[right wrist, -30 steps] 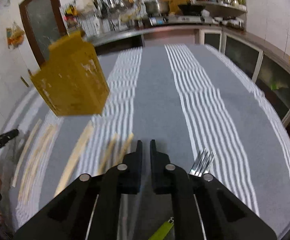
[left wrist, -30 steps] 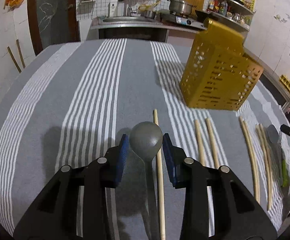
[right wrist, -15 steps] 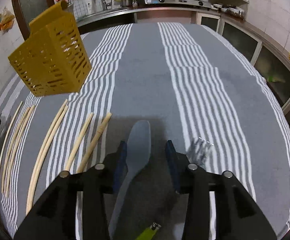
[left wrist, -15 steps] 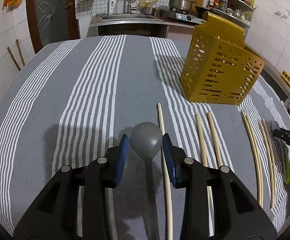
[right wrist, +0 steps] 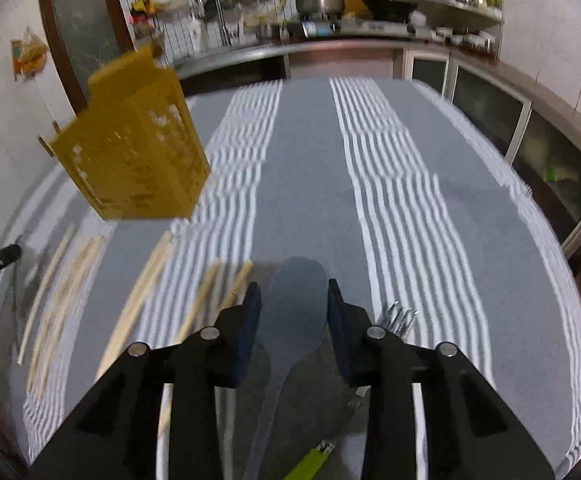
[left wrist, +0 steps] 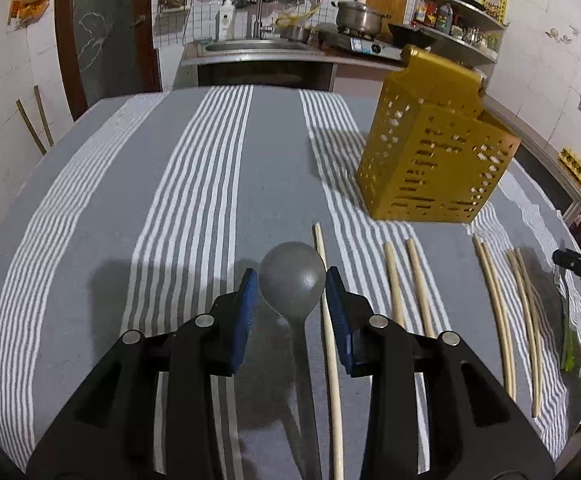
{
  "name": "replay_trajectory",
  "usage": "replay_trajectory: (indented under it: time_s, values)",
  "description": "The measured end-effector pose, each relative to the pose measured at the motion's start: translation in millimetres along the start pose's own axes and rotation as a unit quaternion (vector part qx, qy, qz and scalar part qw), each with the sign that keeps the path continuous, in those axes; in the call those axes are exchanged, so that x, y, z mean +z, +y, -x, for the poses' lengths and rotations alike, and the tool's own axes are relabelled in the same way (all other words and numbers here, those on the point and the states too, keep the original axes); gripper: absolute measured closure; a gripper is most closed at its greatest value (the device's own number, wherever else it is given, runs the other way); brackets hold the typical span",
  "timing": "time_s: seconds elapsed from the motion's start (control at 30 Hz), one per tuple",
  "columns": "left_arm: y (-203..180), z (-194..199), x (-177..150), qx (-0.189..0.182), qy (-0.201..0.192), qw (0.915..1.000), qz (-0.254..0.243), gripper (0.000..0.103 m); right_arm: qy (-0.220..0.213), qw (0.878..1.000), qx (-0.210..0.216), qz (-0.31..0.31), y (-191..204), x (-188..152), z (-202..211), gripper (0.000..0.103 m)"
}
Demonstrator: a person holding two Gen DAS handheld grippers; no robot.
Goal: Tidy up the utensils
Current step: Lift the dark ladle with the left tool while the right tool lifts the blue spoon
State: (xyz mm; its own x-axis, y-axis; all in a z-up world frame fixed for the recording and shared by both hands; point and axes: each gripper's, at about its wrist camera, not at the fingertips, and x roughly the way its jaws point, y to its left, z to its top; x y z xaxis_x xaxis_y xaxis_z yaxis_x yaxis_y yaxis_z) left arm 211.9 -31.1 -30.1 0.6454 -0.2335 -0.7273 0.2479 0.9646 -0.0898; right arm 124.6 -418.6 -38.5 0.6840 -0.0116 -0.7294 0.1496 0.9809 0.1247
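In the left wrist view, my left gripper (left wrist: 291, 294) is open, its blue pads either side of the bowl of a grey ladle (left wrist: 292, 280) lying on the striped cloth. Several wooden chopsticks (left wrist: 395, 285) lie to its right. A yellow perforated utensil basket (left wrist: 434, 152) stands at the back right. In the right wrist view, my right gripper (right wrist: 293, 306) is open around a grey-blue spatula (right wrist: 295, 304) on the cloth. A metal fork (right wrist: 400, 316) with a green handle lies just right of it. The chopsticks (right wrist: 142, 292) and the basket (right wrist: 130, 156) are to the left.
The table wears a grey cloth with white stripes (left wrist: 194, 184). A kitchen counter with a sink and stove (left wrist: 258, 46) runs behind it. The other gripper's tip (left wrist: 578, 266) shows at the right edge of the left wrist view.
My right gripper has opened and now frames the spatula; the right view is blurred from motion. My left gripper stays open around the ladle, its view shifting only slightly.
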Motion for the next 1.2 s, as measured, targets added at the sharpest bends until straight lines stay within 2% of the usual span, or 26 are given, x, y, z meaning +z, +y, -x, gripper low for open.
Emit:
replay_trajectory:
  time_s: [0.2, 0.33, 0.6, 0.7, 0.83, 0.9, 0.93, 1.0, 1.2]
  values:
    - [-8, 23, 2, -0.003, -0.03, 0.9995, -0.007, 0.069, -0.078, 0.997, -0.003, 0.013, 11, -5, 44, 0.07]
    - [-11, 32, 0, -0.005, -0.041, 0.9991, -0.011, 0.069, -0.091, 0.996, 0.0, 0.011, 11, -11, 53, 0.07]
    - [-18, 53, -3, -0.003, -0.064, 0.9978, -0.02, 0.069, -0.149, 0.989, 0.004, 0.014, 14, -18, 92, 0.07]
    - [-18, 53, -3, -0.003, -0.064, 0.9977, -0.023, 0.077, -0.161, 0.987, 0.007, 0.017, 18, -18, 98, 0.07]
    - [-15, 44, -5, -0.007, -0.042, 0.9988, -0.023, 0.08, -0.164, 0.986, 0.013, 0.019, 20, -16, 104, 0.07]
    - [-12, 34, -6, -0.011, -0.025, 0.9994, -0.019, 0.065, -0.162, 0.986, 0.014, 0.021, 21, -17, 103, 0.07]
    - [-11, 25, -7, -0.007, -0.017, 0.9997, -0.019, 0.049, -0.16, 0.987, 0.015, 0.022, 21, -17, 101, 0.07]
    - [-8, 3, -11, 0.015, 0.003, 0.9996, -0.024, 0.048, -0.154, 0.988, 0.018, 0.02, 21, -17, 97, 0.07]
    - [-1, -54, -16, 0.038, 0.067, 0.9965, -0.032, 0.051, -0.142, 0.989, 0.017, 0.021, 19, -16, 87, 0.07]
